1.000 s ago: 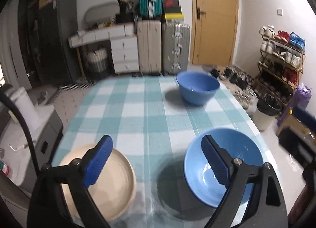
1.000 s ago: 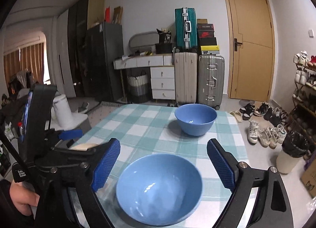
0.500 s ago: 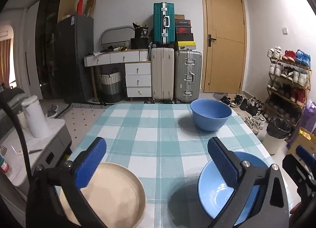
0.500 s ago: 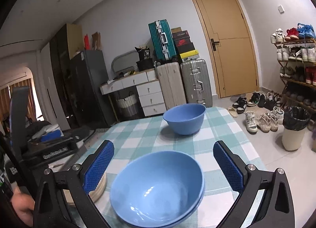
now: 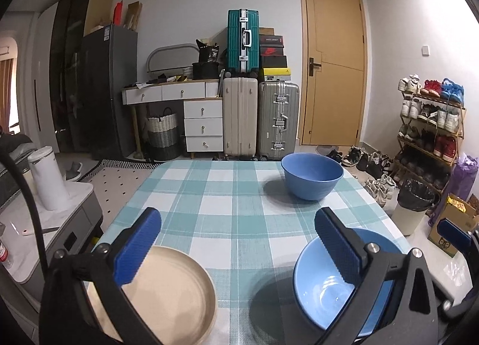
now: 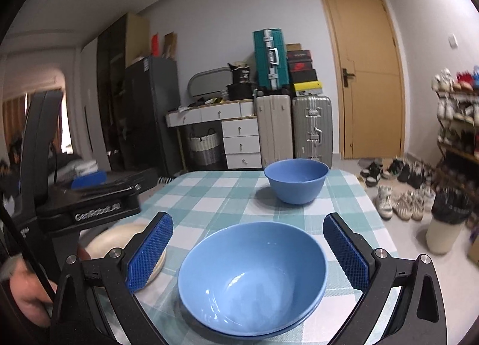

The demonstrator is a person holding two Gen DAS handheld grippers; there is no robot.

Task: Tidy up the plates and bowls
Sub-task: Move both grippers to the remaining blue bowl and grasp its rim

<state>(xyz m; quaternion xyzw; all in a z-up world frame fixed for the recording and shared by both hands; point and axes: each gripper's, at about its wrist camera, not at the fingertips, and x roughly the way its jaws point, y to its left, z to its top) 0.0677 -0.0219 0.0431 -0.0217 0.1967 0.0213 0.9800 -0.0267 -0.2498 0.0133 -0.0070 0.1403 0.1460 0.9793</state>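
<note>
left gripper [image 5: 238, 250] jaws wide — empty, right gripper [image 6: 247, 250] jaws wide — astride near blue bowl [image 6: 251, 280]

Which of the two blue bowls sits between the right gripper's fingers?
The near blue bowl, at the table's front edge, framed by the open right gripper. The other round blue bowl stands alone at the far end of the checked tablecloth.

The right gripper [image 6: 247, 252] stands wide open around a near bowl [image 6: 252, 277] on the table [image 6: 215, 195], pads clear of it.
</note>
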